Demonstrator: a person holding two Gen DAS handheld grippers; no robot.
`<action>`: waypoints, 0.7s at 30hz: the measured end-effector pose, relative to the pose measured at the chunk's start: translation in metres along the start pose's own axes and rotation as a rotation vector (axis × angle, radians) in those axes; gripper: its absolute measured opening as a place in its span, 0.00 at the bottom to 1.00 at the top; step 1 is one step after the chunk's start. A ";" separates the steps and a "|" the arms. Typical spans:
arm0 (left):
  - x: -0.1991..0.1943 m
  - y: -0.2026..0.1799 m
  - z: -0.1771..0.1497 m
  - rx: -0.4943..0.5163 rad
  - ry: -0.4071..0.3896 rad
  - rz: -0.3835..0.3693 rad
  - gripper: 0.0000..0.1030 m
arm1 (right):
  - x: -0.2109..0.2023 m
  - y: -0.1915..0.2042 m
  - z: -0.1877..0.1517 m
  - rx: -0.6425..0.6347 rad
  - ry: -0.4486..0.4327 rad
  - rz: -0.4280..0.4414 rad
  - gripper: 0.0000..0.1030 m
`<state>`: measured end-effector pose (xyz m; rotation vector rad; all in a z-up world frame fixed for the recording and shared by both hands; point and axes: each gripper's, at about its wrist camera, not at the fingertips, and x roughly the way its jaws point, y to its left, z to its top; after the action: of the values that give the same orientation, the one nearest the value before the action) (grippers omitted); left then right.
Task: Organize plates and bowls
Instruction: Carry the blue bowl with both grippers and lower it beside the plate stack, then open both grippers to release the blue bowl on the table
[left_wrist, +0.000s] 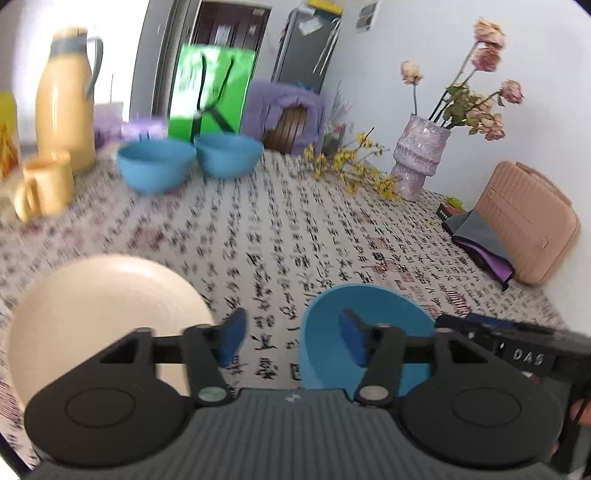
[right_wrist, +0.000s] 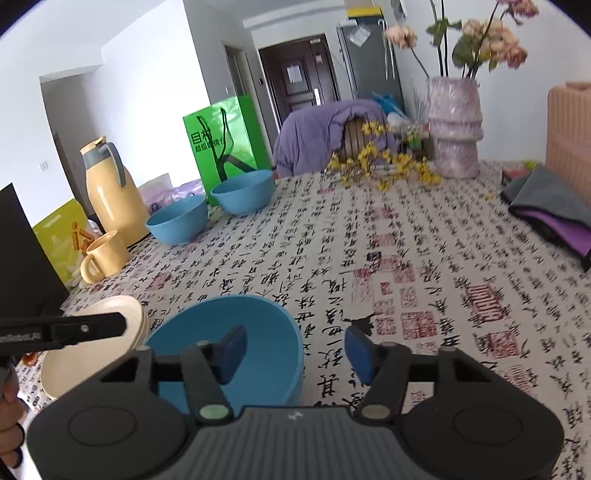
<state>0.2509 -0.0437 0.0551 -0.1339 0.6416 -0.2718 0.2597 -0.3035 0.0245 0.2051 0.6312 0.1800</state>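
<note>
White letters "DAS" stand on a black label on the right gripper's body (left_wrist: 526, 357), seen from the left wrist. The green bag (right_wrist: 225, 147) carries the large characters "目村", with a smaller line beneath too blurred to read. The tablecloth (right_wrist: 369, 236) is printed all over with black calligraphy columns and red seal stamps; "Robot.AI" shows on the left gripper's arm (right_wrist: 22, 336).

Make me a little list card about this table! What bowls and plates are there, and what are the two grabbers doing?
near bowl: blue bowl, on the tablecloth, beside the plates
plates: cream plates, a stack, left of the near bowl
far bowls: two blue bowls, side by side, near the yellow jug
mug: yellow mug, in front of the jug
left gripper: open, holding nothing
right gripper: open, holding nothing
</note>
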 end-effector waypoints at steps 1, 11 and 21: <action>-0.006 -0.001 -0.002 0.016 -0.019 0.008 0.71 | -0.004 0.001 -0.002 -0.005 -0.012 -0.005 0.69; -0.063 0.000 -0.035 0.061 -0.140 0.091 0.94 | -0.052 0.015 -0.029 -0.044 -0.163 0.006 0.95; -0.078 0.013 -0.042 0.049 -0.184 0.125 1.00 | -0.058 0.045 -0.040 -0.118 -0.166 0.083 0.98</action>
<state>0.1682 -0.0100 0.0640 -0.0707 0.4579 -0.1519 0.1847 -0.2678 0.0370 0.1313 0.4456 0.2767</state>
